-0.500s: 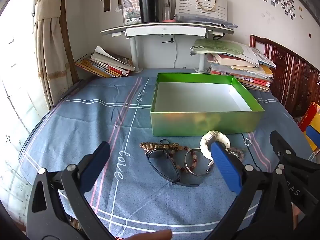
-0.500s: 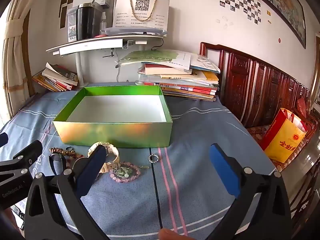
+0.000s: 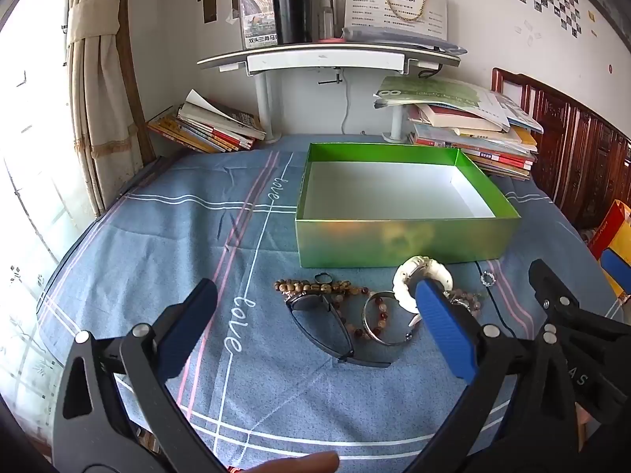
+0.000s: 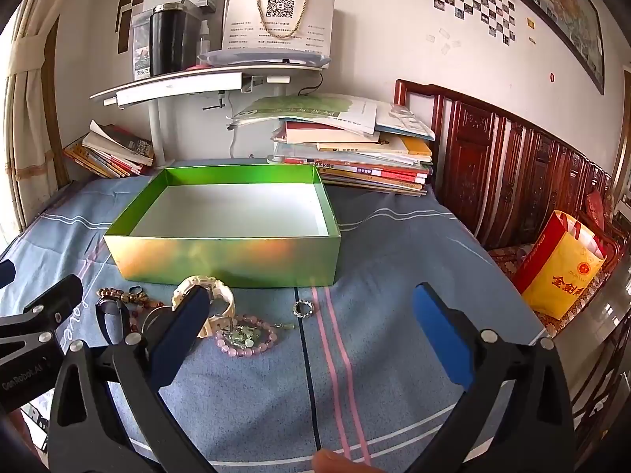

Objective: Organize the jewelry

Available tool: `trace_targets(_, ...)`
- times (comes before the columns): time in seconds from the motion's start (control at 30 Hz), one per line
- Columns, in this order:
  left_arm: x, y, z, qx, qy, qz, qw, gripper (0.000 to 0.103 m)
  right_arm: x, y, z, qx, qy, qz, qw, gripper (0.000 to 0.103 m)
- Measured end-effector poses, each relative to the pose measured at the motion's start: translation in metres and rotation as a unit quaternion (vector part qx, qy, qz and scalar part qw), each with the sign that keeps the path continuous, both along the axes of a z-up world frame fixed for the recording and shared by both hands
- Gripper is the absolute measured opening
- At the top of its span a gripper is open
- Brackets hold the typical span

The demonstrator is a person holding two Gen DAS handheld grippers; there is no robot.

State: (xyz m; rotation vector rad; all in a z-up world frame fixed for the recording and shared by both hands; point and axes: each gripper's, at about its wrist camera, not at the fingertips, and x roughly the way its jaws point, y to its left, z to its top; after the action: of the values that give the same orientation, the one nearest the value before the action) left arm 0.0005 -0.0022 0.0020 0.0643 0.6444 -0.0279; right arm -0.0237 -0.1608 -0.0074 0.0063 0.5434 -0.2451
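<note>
An empty green box (image 3: 402, 242) (image 4: 224, 258) with a white floor stands on the blue cloth. In front of it lie a brown bead string (image 3: 311, 287), a black watch (image 3: 327, 321), a metal bangle (image 3: 380, 335), a white watch (image 3: 428, 270) (image 4: 221, 295), a pink bead bracelet (image 4: 246, 339) and a small silver ring (image 3: 488, 278) (image 4: 303, 308). My left gripper (image 3: 315, 327) is open above the black watch and bangle. My right gripper (image 4: 311, 327) is open, with the pink bracelet and ring between its fingers.
Book stacks (image 3: 205, 126) (image 4: 355, 153) lie behind the box on both sides. A white shelf (image 3: 327, 55) stands at the back. A carved wooden bedhead (image 4: 512, 165) and a yellow-red bag (image 4: 560, 268) are to the right.
Both grippers have edged slightly forward toward the jewelry. Nothing has been picked up.
</note>
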Motion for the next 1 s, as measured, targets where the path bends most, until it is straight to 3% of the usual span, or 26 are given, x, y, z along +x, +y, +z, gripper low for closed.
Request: trace_targets(1.0,-0.0004,0.0021,-0.0017,0.0,0.002,0.0,1.0,0.099,-0.0008,-0.0005,-0.0033,0.0,0.005,0.001,1.0,0.101)
